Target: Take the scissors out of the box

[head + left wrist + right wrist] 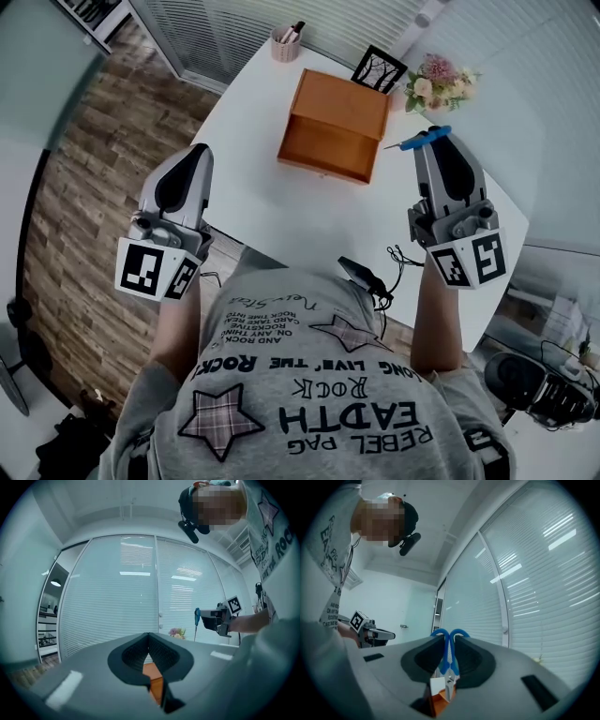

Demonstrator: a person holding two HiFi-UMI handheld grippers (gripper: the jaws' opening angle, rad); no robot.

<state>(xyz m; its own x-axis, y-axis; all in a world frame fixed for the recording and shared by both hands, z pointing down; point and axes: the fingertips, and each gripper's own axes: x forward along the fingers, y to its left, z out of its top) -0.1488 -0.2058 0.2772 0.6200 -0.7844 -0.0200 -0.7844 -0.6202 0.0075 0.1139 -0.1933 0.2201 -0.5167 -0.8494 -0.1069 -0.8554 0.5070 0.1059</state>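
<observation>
An orange wooden box stands on the white table, its front drawer pulled out toward me. My right gripper hangs to the right of the box and is shut on the blue-handled scissors, which stick out to the left of its tip. In the right gripper view the scissors stand clamped between the pads, handles away from the camera, blades toward it. My left gripper hovers at the table's left edge, apart from the box, its tips together with nothing in them. In the left gripper view the box shows under the jaws.
Behind the box are a pink pen cup, a black picture frame and a bunch of flowers. Wooden floor lies past the table's left edge. A window with blinds runs along the far side.
</observation>
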